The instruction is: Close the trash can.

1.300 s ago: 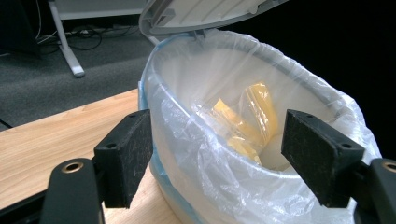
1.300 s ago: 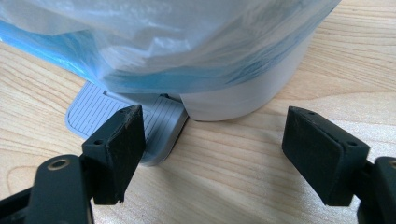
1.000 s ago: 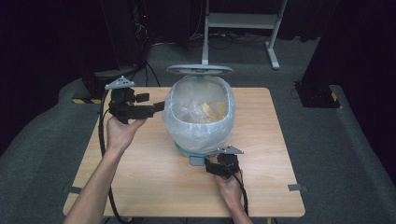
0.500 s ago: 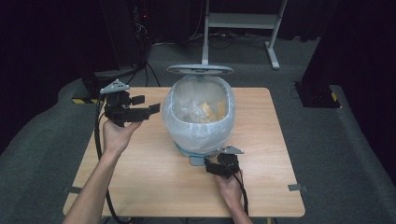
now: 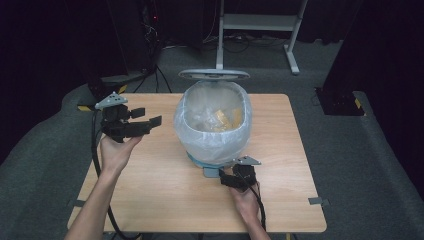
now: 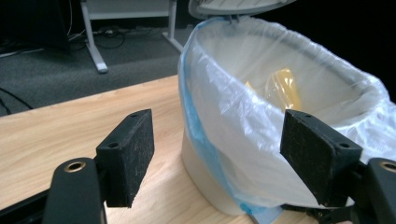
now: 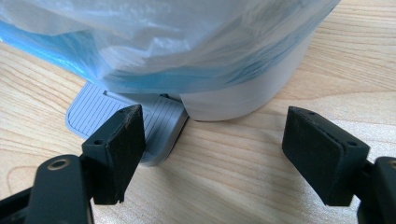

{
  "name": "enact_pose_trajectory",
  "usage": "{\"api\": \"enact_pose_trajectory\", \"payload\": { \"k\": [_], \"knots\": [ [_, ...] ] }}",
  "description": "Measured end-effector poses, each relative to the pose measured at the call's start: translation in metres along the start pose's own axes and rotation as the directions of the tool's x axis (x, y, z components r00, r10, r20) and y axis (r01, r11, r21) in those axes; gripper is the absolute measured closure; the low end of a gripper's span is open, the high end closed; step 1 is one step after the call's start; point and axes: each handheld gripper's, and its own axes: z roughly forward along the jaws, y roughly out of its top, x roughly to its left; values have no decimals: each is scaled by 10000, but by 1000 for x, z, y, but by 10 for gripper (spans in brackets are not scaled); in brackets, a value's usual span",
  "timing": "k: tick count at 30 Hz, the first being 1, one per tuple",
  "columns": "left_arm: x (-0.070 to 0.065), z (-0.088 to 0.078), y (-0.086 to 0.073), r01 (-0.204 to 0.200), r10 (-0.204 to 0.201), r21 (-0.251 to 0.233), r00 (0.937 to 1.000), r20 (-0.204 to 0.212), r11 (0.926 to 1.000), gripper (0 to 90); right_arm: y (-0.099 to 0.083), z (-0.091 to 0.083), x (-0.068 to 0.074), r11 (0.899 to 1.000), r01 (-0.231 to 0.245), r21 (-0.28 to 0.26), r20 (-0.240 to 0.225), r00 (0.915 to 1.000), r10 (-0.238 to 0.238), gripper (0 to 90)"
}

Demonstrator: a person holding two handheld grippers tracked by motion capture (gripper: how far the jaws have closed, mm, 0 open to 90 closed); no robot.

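Fingers of left gripper (image 6: 217,158) apart, white lidded pedal bin with clear plastic liner (image 6: 280,135) beyond them. Right gripper (image 7: 212,156) fingers apart, grey ribbed pedal (image 7: 126,123) by left finger, on wooden worktop (image 7: 243,154).

Lined bin (image 5: 212,125) on table (image 5: 280,200) centre

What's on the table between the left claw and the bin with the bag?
Nothing: in the high view, just bare wooden table lies between the left gripper and the bagged bin.
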Motion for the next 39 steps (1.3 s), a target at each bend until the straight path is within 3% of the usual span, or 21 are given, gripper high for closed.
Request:
{"api": "enact_pose_trajectory", "payload": {
  "k": [15,21,27,30,39],
  "knots": [
    [6,-6,-29,186,-182,171,9995,-245,9997,265,0,0,0,10000,1,-3,12,10000,-1,211],
    [2,-7,-40,-151,174,490,9988,-466,9987,262,0,0,0,10000,-48,-1,-20,10000,48,210],
    [4,-6,-54,-29,61,616,9986,-532,9981,261,0,0,0,10000,-40,-3,-10,10000,40,211],
    [3,-5,-61,-187,243,745,9969,-750,9970,260,0,0,0,10000,-56,0,-29,10000,56,211],
    [2,1,-90,-157,264,1030,9943,-1032,9946,259,0,0,-1,10000,-55,6,-43,10000,55,211]
  ]
}}
